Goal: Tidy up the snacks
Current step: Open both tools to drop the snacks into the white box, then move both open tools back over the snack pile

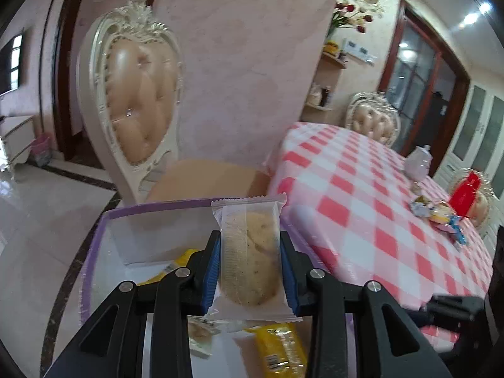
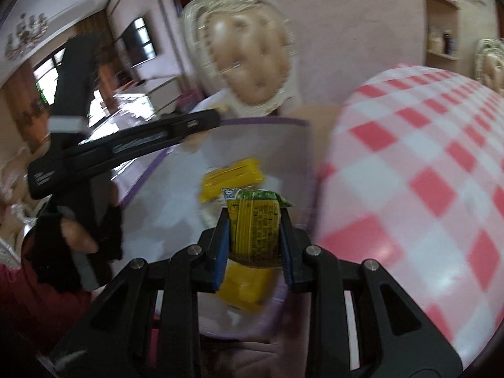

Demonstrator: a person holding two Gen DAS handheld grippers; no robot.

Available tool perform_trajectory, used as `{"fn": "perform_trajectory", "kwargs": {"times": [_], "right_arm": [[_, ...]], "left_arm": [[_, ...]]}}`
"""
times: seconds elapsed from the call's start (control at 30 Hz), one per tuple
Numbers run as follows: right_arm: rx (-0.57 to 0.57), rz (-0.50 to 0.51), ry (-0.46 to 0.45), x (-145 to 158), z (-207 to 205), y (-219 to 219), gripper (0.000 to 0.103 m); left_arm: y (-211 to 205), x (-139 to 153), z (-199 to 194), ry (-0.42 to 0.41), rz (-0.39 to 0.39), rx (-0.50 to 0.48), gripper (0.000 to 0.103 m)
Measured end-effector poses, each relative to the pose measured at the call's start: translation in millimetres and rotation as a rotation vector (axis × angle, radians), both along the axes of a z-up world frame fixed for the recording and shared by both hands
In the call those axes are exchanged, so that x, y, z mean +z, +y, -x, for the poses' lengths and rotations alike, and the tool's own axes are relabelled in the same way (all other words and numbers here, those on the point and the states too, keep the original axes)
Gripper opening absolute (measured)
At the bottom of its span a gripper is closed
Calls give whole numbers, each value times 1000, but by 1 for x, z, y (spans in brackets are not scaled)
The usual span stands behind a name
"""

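My left gripper [image 1: 249, 264] is shut on a clear-wrapped round biscuit [image 1: 249, 258] and holds it upright over a white box with a purple rim [image 1: 157, 206]. Yellow snack packets [image 1: 280, 349] and another biscuit pack [image 1: 200, 334] lie in the box. My right gripper [image 2: 254, 236] is shut on a green and yellow snack packet [image 2: 254, 220] above the same box [image 2: 261, 123], where yellow packets [image 2: 231, 178] lie. The left gripper's body [image 2: 126, 145] crosses the right wrist view at upper left.
A table with a pink and white checked cloth [image 1: 378, 208] lies to the right of the box. Several loose snacks [image 1: 441, 214], a red object [image 1: 466, 195] and a white teapot [image 1: 419, 160] sit at its far end. An ornate padded chair [image 1: 138, 100] stands behind the box.
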State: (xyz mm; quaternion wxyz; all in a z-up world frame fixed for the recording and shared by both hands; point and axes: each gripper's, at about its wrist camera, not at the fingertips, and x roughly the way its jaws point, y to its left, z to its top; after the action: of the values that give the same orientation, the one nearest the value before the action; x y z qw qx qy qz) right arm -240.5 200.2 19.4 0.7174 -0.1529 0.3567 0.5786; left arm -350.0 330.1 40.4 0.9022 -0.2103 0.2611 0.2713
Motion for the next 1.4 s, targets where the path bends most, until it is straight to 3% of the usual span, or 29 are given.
{"fn": "perform_trajectory", "kwargs": {"times": [0.1, 0.17, 0.27, 0.4, 0.53, 0.67, 0.83, 1.0, 1.1, 1.17, 1.27, 1.4], "right_arm": [[50, 2, 35, -4, 6, 11, 38], [53, -25, 55, 1, 3, 6, 50], [29, -92, 69, 15, -14, -16, 58], [-64, -127, 17, 35, -44, -59, 60], [-233, -137, -48, 40, -86, -120, 70], [-443, -87, -97, 35, -131, -185, 71], [-761, -71, -30, 25, -198, -287, 72], [-955, -118, 107, 20, -242, -365, 72], [-984, -93, 113, 17, -252, -380, 72], [-997, -67, 87, 18, -254, -382, 72], [-1007, -40, 38, 18, -259, -383, 73], [-1029, -33, 43, 10, -271, -401, 74]], "left_arm": [[5, -4, -4, 32, 6, 46, 46], [4, -3, -3, 40, 7, 76, 75], [-10, 7, -8, 33, -63, 93, 80], [-34, 20, -34, 11, -95, 24, 84], [-76, 37, -87, -43, -76, -108, 87], [-132, 46, -154, -100, -69, -263, 103], [-204, 42, -259, -56, -47, -444, 103], [-244, 14, -348, 61, -55, -493, 103], [-249, -4, -388, 144, -49, -501, 103], [-248, -11, -407, 171, -36, -489, 103], [-249, -17, -431, 205, -78, -470, 103], [-247, -29, -458, 256, -73, -456, 103]]}}
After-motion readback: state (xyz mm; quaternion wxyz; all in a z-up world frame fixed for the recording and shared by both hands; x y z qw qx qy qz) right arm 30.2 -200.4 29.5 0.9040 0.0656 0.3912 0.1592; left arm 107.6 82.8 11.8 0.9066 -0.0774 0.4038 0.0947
